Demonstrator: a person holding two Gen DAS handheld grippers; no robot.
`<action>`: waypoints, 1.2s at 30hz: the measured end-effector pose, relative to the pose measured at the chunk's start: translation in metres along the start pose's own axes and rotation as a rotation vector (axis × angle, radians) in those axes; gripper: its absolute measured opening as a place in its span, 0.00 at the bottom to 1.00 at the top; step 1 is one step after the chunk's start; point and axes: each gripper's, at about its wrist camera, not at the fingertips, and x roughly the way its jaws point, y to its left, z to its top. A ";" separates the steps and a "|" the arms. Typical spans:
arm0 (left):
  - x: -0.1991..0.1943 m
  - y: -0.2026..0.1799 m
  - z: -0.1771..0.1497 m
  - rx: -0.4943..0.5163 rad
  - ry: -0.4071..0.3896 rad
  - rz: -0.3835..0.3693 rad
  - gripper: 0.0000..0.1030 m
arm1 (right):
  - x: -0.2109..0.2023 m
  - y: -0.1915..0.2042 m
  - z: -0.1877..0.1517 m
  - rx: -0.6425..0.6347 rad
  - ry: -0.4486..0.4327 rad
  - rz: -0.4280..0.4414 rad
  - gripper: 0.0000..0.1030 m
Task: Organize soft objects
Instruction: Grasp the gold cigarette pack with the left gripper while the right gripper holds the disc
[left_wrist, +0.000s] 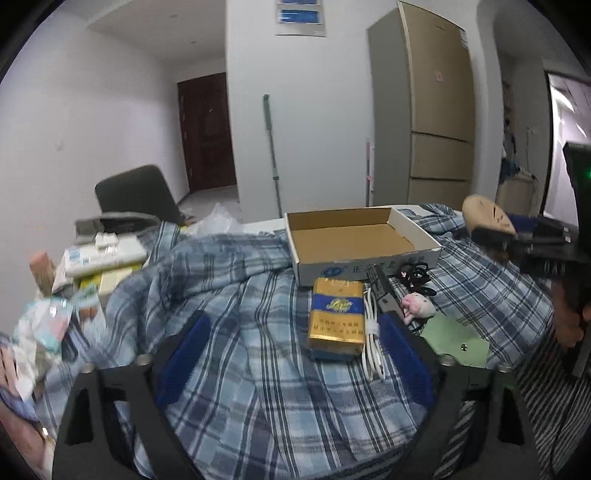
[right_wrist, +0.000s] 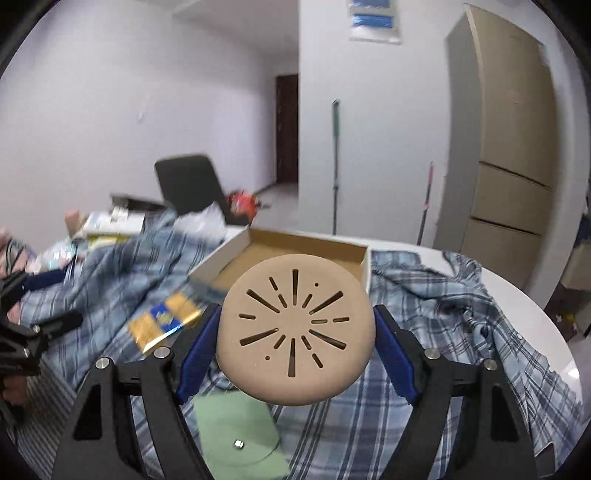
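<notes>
Round tan squishy bun (right_wrist: 295, 334) squeezed between right tool (right_wrist: 297, 338) pads, up above the cardboard box (right_wrist: 255, 251) (looks soft, light; best held by its sides). Left tool (left_wrist: 291, 365) wide apart, empty.

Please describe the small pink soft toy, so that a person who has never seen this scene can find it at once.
Find the open cardboard box on the blue checked cloth. In front of its right corner, past the black cords, lies the small pink soft toy, beside a green pouch. It is the only pink, fuzzy thing there; its neighbours are flat or wiry.
</notes>
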 end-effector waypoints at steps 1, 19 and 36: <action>0.005 -0.001 0.003 0.010 0.022 -0.015 0.84 | -0.002 -0.003 -0.001 0.007 -0.013 -0.005 0.77; 0.100 -0.034 0.016 0.070 0.290 -0.143 0.62 | 0.008 -0.005 -0.019 0.003 -0.022 -0.004 0.77; 0.116 -0.011 0.009 -0.046 0.351 -0.165 0.67 | 0.014 -0.001 -0.020 -0.017 0.008 0.008 0.77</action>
